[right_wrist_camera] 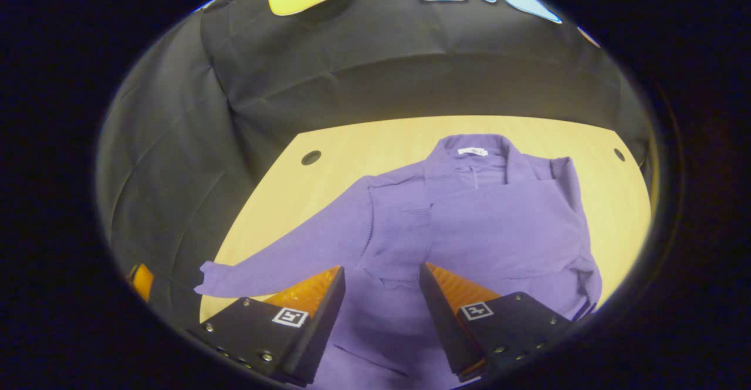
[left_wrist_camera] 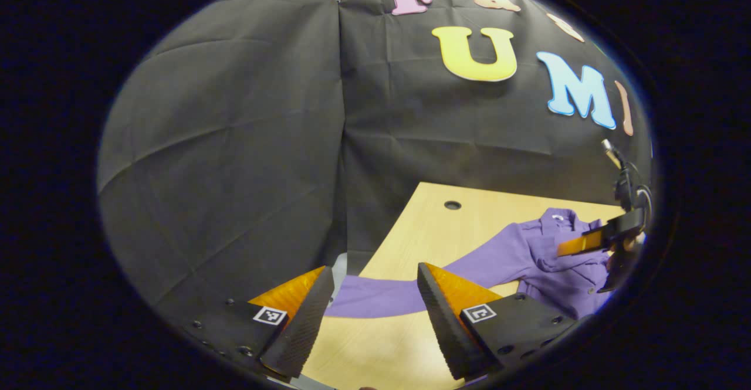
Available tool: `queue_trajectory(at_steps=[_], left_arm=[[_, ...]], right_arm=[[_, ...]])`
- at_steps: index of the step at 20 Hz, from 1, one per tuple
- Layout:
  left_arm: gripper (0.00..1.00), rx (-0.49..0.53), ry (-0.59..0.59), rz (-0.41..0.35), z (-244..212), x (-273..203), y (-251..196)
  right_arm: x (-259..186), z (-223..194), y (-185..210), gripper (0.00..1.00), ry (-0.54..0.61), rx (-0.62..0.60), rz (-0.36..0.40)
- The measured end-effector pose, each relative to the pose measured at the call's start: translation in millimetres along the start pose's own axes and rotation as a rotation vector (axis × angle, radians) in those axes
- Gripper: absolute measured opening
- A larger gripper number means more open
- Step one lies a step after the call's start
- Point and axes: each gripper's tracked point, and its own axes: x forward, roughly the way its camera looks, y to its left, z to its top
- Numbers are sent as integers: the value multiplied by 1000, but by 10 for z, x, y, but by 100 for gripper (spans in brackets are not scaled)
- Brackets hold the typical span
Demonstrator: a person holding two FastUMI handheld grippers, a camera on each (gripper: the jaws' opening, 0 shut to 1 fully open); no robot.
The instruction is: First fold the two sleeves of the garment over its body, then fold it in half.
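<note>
A purple knitted garment [right_wrist_camera: 469, 226] lies flat on the light wooden table [right_wrist_camera: 364, 143], collar toward the far wall. One sleeve lies folded across its body [right_wrist_camera: 516, 202]. The other sleeve [right_wrist_camera: 281, 261] stretches out to the table's left edge. My right gripper [right_wrist_camera: 381, 278] hovers open over the garment's lower body, nothing between its fingers. In the left gripper view my left gripper [left_wrist_camera: 375, 278] stands open just above the outstretched sleeve's cuff end [left_wrist_camera: 375, 296], which lies between the fingers' line of sight. The right gripper [left_wrist_camera: 592, 240] shows far right there, over the garment [left_wrist_camera: 557, 261].
The table has round cable holes at its far left corner [right_wrist_camera: 311, 157] and far right corner [right_wrist_camera: 619, 154]. Black cloth walls stand close behind and to the left of the table. Bare tabletop [left_wrist_camera: 434, 226] lies beyond the sleeve.
</note>
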Motion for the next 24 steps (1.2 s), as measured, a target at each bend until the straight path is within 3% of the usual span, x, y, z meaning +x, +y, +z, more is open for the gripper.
queue_trajectory(at_steps=[8, 15, 21, 24], left_arm=[[93, -65, 180, 76, -887, 791, 254], [93, -101, 306, 127, -1521, 1065, 404], [92, -75, 275, 100, -1503, 1078, 378], [75, -83, 274, 88, -1515, 1125, 273]], right_arm=[[-509, -113, -517, 79, -9, 27, -78], [-733, -296, -940, 79, 11, 64, -154], [-799, -425, -1037, 79, 20, 106, -169], [-813, -496, -1030, 79, 25, 117, -161]])
